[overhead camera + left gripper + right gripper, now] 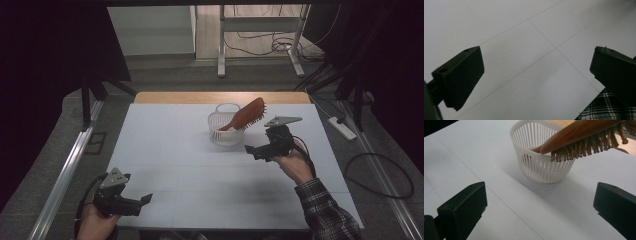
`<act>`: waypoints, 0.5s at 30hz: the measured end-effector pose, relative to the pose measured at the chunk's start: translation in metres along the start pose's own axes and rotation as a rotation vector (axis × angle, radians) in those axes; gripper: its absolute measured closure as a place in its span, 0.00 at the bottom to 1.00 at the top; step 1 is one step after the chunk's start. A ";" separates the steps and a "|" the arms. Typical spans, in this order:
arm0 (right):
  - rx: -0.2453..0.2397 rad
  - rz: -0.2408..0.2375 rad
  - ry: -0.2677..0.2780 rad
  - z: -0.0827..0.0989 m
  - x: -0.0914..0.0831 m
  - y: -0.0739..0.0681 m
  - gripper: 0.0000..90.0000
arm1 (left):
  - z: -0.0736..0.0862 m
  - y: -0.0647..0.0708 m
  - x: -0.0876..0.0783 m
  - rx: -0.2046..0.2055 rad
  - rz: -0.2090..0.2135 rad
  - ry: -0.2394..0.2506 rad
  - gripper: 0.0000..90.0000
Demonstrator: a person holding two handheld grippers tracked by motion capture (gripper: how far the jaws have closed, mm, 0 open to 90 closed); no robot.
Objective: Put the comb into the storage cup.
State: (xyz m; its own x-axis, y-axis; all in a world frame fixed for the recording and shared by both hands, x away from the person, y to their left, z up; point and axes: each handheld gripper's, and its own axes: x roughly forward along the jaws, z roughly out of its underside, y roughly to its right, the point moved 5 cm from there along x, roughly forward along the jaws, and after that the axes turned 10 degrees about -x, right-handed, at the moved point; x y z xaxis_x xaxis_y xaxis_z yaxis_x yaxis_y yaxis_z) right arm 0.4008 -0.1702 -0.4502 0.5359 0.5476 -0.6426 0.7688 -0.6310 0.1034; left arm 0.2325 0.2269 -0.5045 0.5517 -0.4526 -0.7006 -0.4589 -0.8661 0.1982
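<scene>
Counting things: one wooden hairbrush (247,114), one white slatted basket (225,128), two grippers.
Brush position: handle down in the basket, head leaning over its rim, far middle of the white worktop (190,175).
Brush axis: rises toward far right, bristles facing down.
Left gripper (134,204): jaws wide apart, empty, near-left corner.
Right gripper (256,151): jaws wide apart, empty, just beside the basket.

One white basket (226,129), one wooden hairbrush (246,115), two hand-held grippers, one table (170,150)
</scene>
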 end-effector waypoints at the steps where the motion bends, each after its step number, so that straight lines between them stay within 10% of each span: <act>1: -0.001 0.000 0.000 0.000 -0.001 -0.001 0.00 | 0.000 0.000 0.000 -0.001 0.000 0.000 0.00; 15: -0.014 0.002 -0.012 0.006 -0.013 -0.011 0.00 | 0.000 0.000 0.000 -0.003 0.005 0.004 0.01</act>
State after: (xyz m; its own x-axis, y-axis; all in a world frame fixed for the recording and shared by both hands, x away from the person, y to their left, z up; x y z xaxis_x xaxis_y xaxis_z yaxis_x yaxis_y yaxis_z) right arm 0.3836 -0.1731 -0.4475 0.5336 0.5398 -0.6511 0.7726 -0.6243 0.1155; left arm 0.2328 0.2273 -0.5042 0.5519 -0.4579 -0.6970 -0.4595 -0.8644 0.2041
